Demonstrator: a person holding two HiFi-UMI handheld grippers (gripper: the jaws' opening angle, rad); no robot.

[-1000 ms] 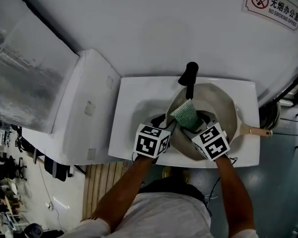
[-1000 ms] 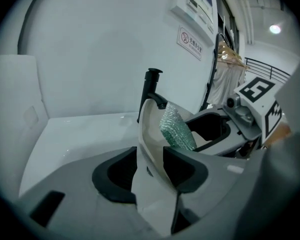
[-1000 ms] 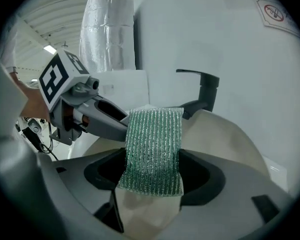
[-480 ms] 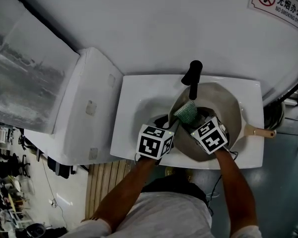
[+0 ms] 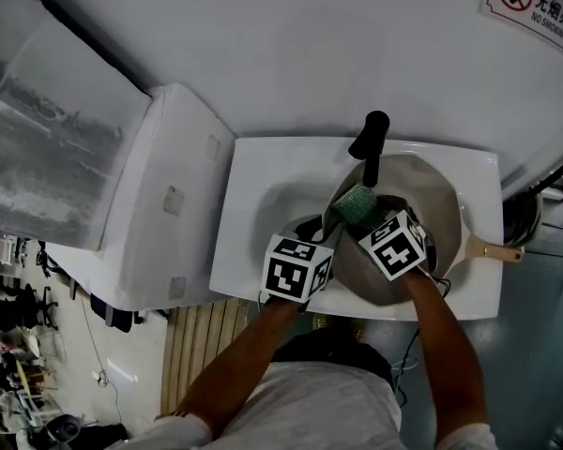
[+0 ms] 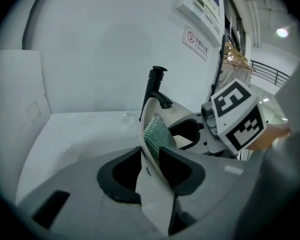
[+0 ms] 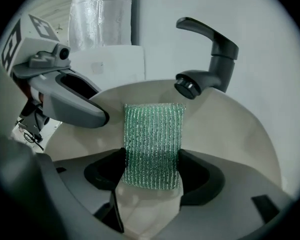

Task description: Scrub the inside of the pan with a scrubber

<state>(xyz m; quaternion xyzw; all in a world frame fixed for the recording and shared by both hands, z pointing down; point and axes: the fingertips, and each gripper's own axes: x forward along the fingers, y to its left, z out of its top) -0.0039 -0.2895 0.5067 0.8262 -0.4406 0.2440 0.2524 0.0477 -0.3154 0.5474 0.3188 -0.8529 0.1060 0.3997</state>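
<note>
The left tool point(image 6: 151, 154), its jaws just having been closing, is clamping the near-left rim of the pan point(image 5: 433, 204) leaning in the sink point(image 5: 253, 190). The right tool point(image 7: 151, 170) is pinching the green scrubber point(image 7: 153, 136) close before the pan's inside; scrubbing is seemingly only starting.

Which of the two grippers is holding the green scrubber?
The right gripper: its fingers clamp the green scrubber. The left gripper has just been closing its fingers on the pan rim.

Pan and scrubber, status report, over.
Left tongs just closing on pan rim, pan tilted in sink. Right tongs clamped on green scrubber, inside the pan. Black faucet close above scrubber.
</note>
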